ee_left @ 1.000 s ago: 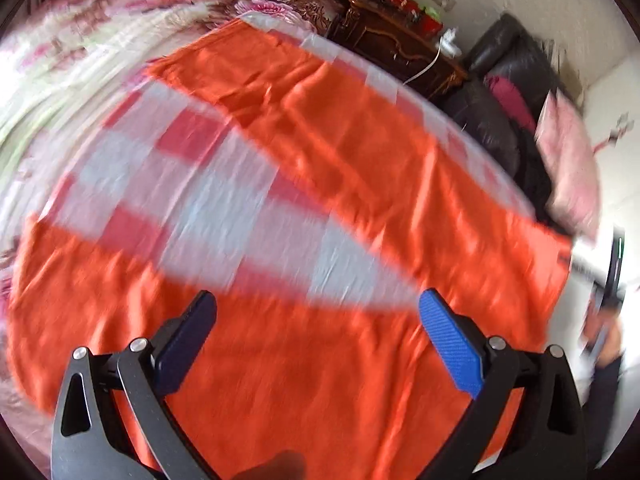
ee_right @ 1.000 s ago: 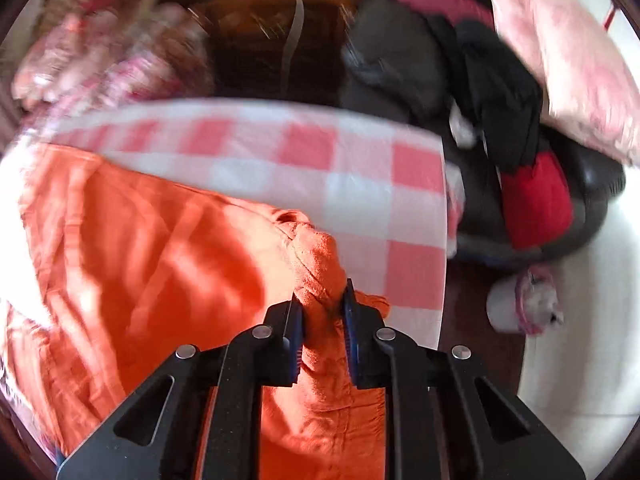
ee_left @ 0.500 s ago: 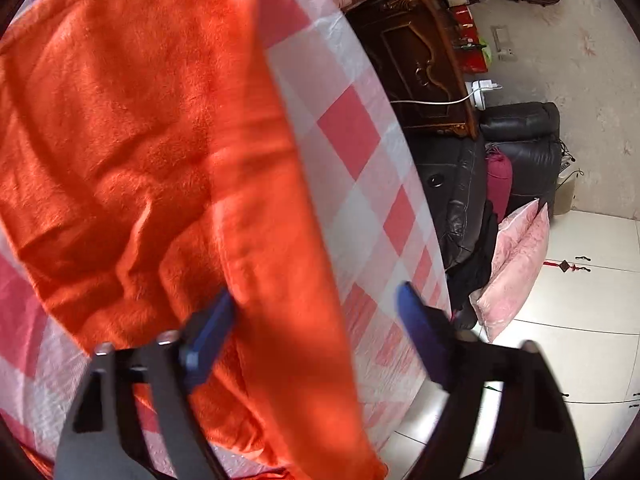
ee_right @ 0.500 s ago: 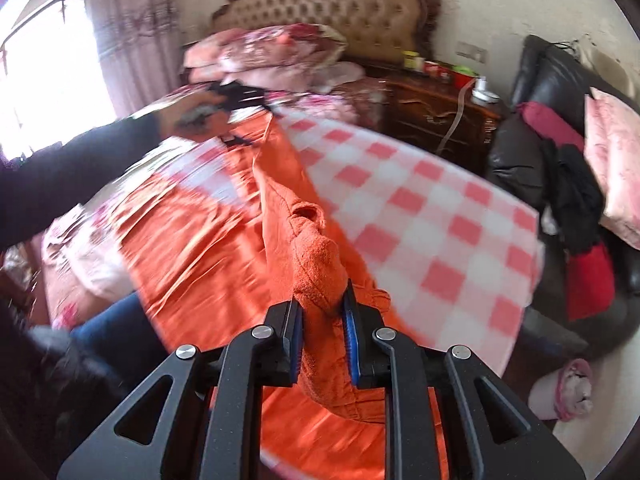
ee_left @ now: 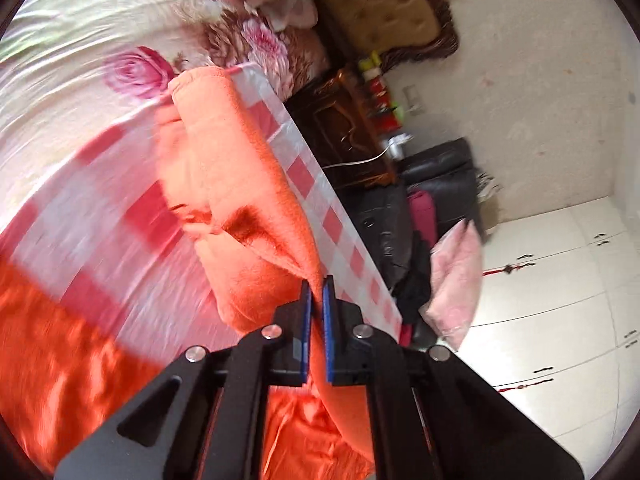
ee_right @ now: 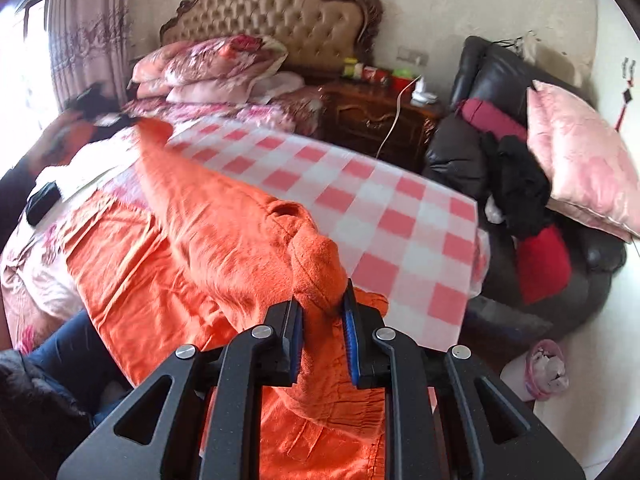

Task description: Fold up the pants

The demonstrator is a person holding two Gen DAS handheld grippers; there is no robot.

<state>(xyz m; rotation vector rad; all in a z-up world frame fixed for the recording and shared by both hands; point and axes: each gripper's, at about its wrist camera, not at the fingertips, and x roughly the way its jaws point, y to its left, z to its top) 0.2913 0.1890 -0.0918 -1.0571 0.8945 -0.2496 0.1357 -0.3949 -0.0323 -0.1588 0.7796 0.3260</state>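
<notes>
Your left claw (ee_left: 316,300) is pressed together on a thin edge of the orange pants (ee_left: 240,184), lifting that fabric into a ridge above the red-and-white checked cloth (ee_left: 100,216). Your right claw (ee_right: 322,312) pinches a thick bunched fold of the same pants (ee_right: 208,216). The pants lie across the checked cloth (ee_right: 360,200) on the bed (ee_right: 224,112), stretched between both claws. A dark nightstand (ee_right: 372,116) stands beside the bed.

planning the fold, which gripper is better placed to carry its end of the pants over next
Left, probably. The left gripper pinches a thin lifted edge of the orange pants; the right gripper clamps a thick bunch low over them.
</notes>
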